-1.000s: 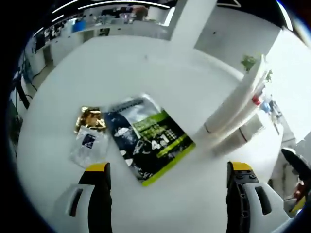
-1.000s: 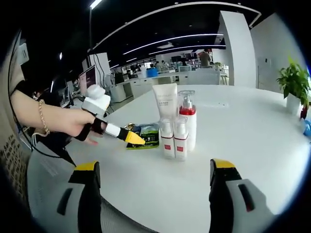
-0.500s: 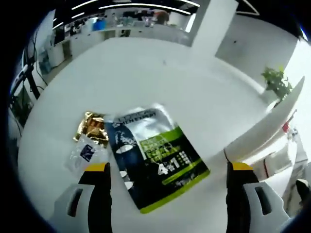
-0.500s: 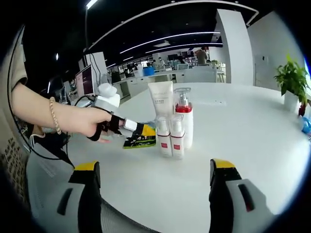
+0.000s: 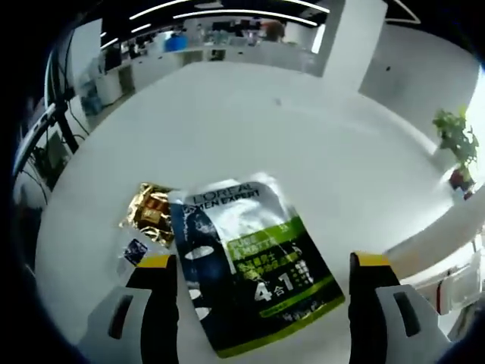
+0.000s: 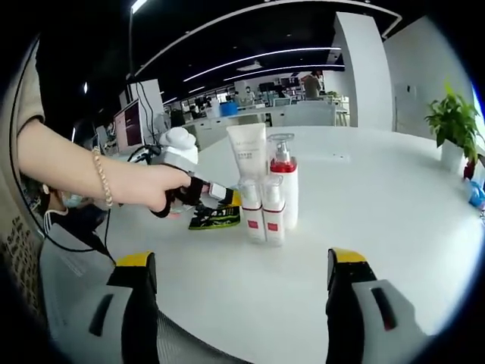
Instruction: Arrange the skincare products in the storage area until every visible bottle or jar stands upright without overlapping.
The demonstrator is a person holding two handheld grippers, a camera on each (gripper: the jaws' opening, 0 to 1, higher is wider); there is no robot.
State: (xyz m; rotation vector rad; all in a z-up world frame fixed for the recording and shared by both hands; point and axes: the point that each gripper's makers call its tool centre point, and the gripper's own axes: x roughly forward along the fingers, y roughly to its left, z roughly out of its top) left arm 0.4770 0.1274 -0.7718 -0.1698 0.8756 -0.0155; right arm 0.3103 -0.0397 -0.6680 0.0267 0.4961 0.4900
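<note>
My left tongs [image 5: 256,303] stand apart, yellow-tipped jaws straddling a flat, glossy face-mask sachet [image 5: 250,262], dark blue and silver with a green band, lying on the smooth white round tabletop [image 5: 250,129]. Touching the sachet's far-left corner lies a crinkled gold foil packet [image 5: 149,214], and just beside that a small clear plastic pouch [image 5: 135,251], partly behind my left jaw.

In the right gripper view my right tongs [image 6: 236,292] also stand apart, holding nothing. Beyond them the skincare group stands upright and close together: a white squeeze tube [image 6: 248,155] on its cap, a pump bottle [image 6: 284,189] with a red collar and clear cap, and two small white bottles [image 6: 263,212] with red labels in front. A hand [image 6: 155,189] holds the left tongs low over the sachet, just beside the bottles.
</note>
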